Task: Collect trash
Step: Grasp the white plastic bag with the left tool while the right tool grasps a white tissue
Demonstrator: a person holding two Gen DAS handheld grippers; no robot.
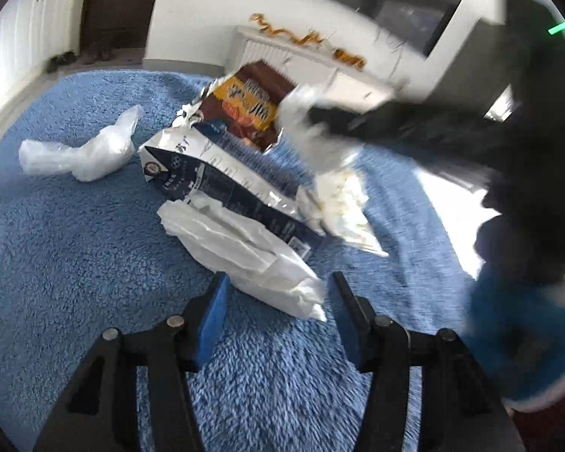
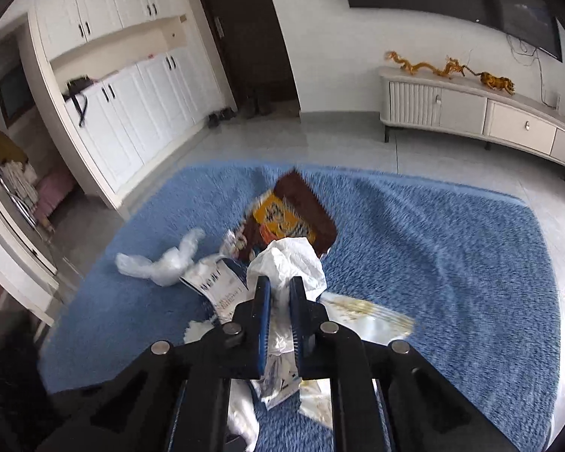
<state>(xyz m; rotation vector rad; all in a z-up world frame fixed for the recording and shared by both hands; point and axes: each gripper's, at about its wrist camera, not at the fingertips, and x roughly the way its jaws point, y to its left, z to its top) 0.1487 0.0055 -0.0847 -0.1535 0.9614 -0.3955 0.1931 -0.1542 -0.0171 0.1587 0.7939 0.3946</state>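
Now lift steadily — your right gripper (image 2: 279, 290) is clamped on the crumpled white wrapper (image 2: 288, 260); your left gripper (image 1: 278, 290), fingers apart, straddles the folded white bag (image 1: 245, 260) — close on it squarely.

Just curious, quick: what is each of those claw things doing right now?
Left gripper: open, holding nothing, by a white wrapper on the rug.
Right gripper: closed on a white bag.

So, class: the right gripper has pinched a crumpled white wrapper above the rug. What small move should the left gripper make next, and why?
Probably ease the left gripper forward and close on the flat white plastic bag. Its jaws stand open with that bag's near end between them on the blue rug, while the right gripper is already shut on the crumpled white wrapper.
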